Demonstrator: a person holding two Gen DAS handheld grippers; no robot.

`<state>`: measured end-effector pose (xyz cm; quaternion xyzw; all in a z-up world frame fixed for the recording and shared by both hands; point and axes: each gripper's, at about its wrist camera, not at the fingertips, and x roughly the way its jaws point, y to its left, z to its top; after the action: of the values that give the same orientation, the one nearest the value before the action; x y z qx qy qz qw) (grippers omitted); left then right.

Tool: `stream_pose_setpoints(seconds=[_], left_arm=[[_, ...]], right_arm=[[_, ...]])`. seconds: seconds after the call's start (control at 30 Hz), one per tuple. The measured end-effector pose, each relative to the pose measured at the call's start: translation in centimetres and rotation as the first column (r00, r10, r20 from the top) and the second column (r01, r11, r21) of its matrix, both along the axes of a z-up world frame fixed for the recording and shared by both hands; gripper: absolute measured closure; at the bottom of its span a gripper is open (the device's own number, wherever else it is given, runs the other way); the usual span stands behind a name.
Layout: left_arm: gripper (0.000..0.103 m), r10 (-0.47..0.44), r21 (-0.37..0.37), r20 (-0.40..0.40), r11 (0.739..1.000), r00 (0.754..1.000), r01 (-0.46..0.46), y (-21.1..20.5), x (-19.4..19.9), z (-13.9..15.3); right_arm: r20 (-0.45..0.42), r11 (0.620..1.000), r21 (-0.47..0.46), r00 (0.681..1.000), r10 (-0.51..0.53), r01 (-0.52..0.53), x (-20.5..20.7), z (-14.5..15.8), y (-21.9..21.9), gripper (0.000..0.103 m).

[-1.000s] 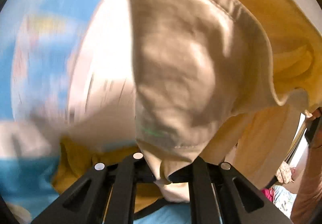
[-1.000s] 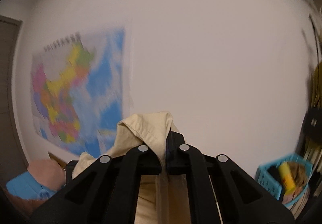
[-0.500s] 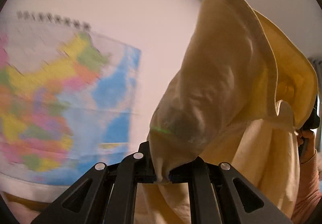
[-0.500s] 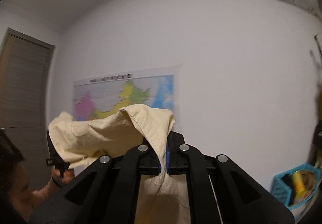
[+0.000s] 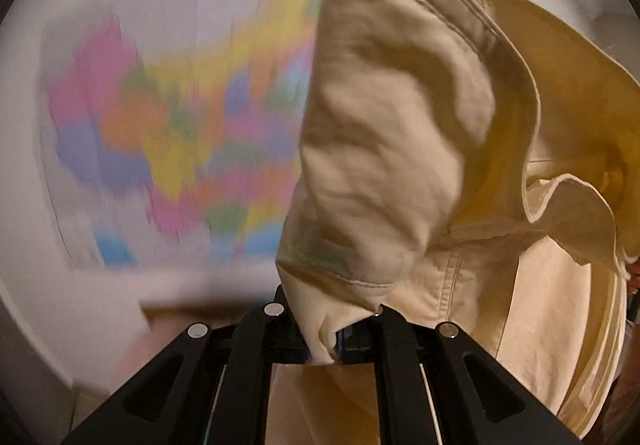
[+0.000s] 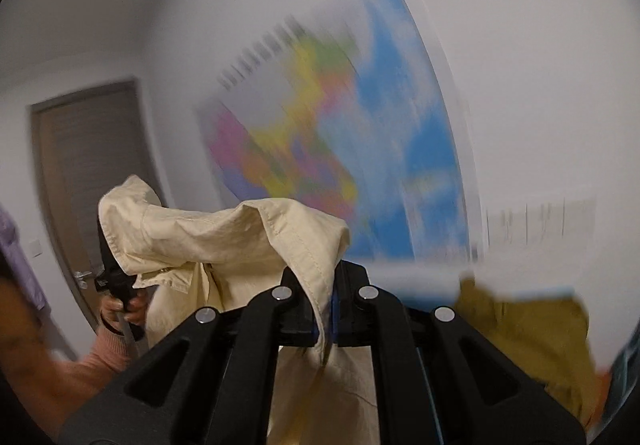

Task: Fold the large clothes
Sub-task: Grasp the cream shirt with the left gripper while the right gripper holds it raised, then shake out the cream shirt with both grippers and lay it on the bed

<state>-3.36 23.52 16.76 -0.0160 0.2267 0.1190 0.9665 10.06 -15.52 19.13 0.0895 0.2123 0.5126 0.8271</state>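
A large cream-yellow garment (image 5: 400,133) hangs in the air between both grippers. My left gripper (image 5: 326,341) is shut on one corner of its stitched edge; the cloth fills the right half of that view. My right gripper (image 6: 325,319) is shut on another corner of the same garment (image 6: 224,233), which stretches left to the other gripper (image 6: 116,277), held in a hand. Both views are motion-blurred.
A coloured wall map (image 6: 340,149) hangs on the white wall, and it also shows in the left wrist view (image 5: 180,133). A brown door (image 6: 92,173) is at the left. A mustard-yellow cloth (image 6: 532,337) lies low at the right.
Both grippers have swung while keeping hold of the garment. The map has shifted in both views, and the mustard cloth has come into the right wrist view.
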Motion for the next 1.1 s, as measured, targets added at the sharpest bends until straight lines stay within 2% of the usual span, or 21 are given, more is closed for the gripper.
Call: stream_pose_setpoints(seconds=[0.07,0.13,0.2,0.27,0.37,0.47,0.5,0.53,0.57,0.6,0.63,0.67,0.7,0.73,0.77,0.83,0.87,0.9,1.0,1.03,1.1], left_arm=[[0.096,0.043,-0.037,-0.105,0.998,0.993,-0.048,3.0,6.1,-5.1],[0.096,0.039,-0.092,-0.187,0.994,0.982,-0.057,5.3,10.4,-9.7],[0.096,0.047,-0.161,-0.277,0.982,0.960,-0.095,7.8,15.1,-14.5],[0.096,0.060,-0.181,-0.346,0.975,0.936,-0.129,9.4,18.6,-17.9],[0.096,0.020,-0.235,-0.423,0.963,0.906,-0.131,11.1,22.5,-21.1],[0.092,-0.026,-0.300,-0.444,0.946,0.896,-0.122,13.5,25.4,-22.1],[0.080,-0.024,-0.305,-0.449,0.944,0.893,-0.128,14.5,24.5,-22.4],[0.062,-0.003,-0.305,-0.464,0.939,0.886,-0.157,15.1,24.7,-22.8],[0.057,0.008,-0.300,-0.481,0.938,0.877,-0.173,15.1,24.4,-23.5],[0.056,-0.004,-0.297,-0.499,0.940,0.867,-0.167,15.8,25.3,-24.1],[0.052,0.001,-0.292,-0.509,0.940,0.861,-0.174,16.1,25.6,-24.4],[0.051,0.012,-0.282,-0.517,0.942,0.856,-0.184,15.7,24.8,-24.8],[0.051,0.004,-0.283,-0.504,0.944,0.864,-0.170,15.3,24.3,-24.6],[0.049,-0.012,-0.289,-0.477,0.947,0.879,-0.144,15.0,23.6,-24.2],[0.047,-0.031,-0.287,-0.446,0.952,0.894,-0.110,14.7,22.8,-23.3],[0.035,-0.066,-0.270,-0.395,0.962,0.916,-0.047,13.7,21.0,-21.6],[0.032,-0.101,-0.255,-0.362,0.967,0.927,0.006,12.8,19.6,-20.7],[0.027,-0.121,-0.241,-0.354,0.970,0.928,0.034,9.4,17.3,-18.1],[0.025,-0.221,-0.226,-0.342,0.963,0.913,0.149,5.8,13.6,-17.6],[0.022,-0.253,-0.224,-0.350,0.958,0.902,0.182,2.9,12.2,-17.3],[0.021,-0.306,-0.213,-0.389,0.948,0.869,0.238,0.2,9.3,-18.1]], right_arm=[[-0.109,0.997,-0.075,0.993,-0.034,0.026,5.5,-4.3,2.9,0.099],[-0.213,0.996,-0.091,0.977,-0.027,0.007,9.0,-8.5,4.1,0.098],[-0.288,0.984,-0.177,0.954,-0.085,0.035,12.9,-12.6,6.8,0.098],[-0.335,0.968,-0.249,0.936,-0.110,0.024,15.6,-16.2,9.0,0.098],[-0.389,0.955,-0.295,0.909,-0.148,0.030,18.3,-19.1,10.1,0.098],[-0.444,0.963,-0.257,0.876,-0.190,0.078,20.9,-20.1,9.6,0.098],[-0.453,0.958,-0.271,0.865,-0.216,0.097,21.9,-20.5,10.1,0.095],[-0.466,0.949,-0.294,0.849,-0.248,0.116,22.4,-21.3,10.1,0.092],[-0.473,0.939,-0.320,0.837,-0.275,0.128,23.0,-22.0,10.3,0.090],[-0.473,0.924,-0.352,0.824,-0.313,0.149,23.3,-22.6,10.4,0.079],[-0.471,0.921,-0.356,0.821,-0.321,0.156,23.3,-22.8,10.5,0.077],[-0.444,0.920,-0.357,0.837,-0.321,0.163,23.0,-22.4,10.8,0.075],[-0.380,0.905,-0.386,0.862,-0.334,0.180,22.3,-21.7,11.3,0.066],[-0.324,0.889,-0.411,0.879,-0.350,0.202,21.5,-21.0,11.5,0.055],[-0.241,0.877,-0.425,0.906,-0.347,0.223,20.2,-19.8,11.9,0.051],[-0.113,0.861,-0.457,0.946,-0.305,0.223,17.7,-18.1,12.8,0.024],[-0.082,0.852,-0.477,0.954,-0.289,0.217,16.7,-17.8,12.9,0.019],[-0.076,0.854,-0.487,0.965,-0.252,0.184,15.2,-17.6,12.9,0.019],[-0.112,0.863,-0.499,0.981,-0.161,0.084,10.8,-17.8,11.6,0.021],[-0.108,0.860,-0.506,0.985,-0.137,0.065,9.3,-17.7,11.0,0.021],[-0.107,0.862,-0.507,0.991,-0.080,0.015,5.3,-17.7,9.9,0.016]])
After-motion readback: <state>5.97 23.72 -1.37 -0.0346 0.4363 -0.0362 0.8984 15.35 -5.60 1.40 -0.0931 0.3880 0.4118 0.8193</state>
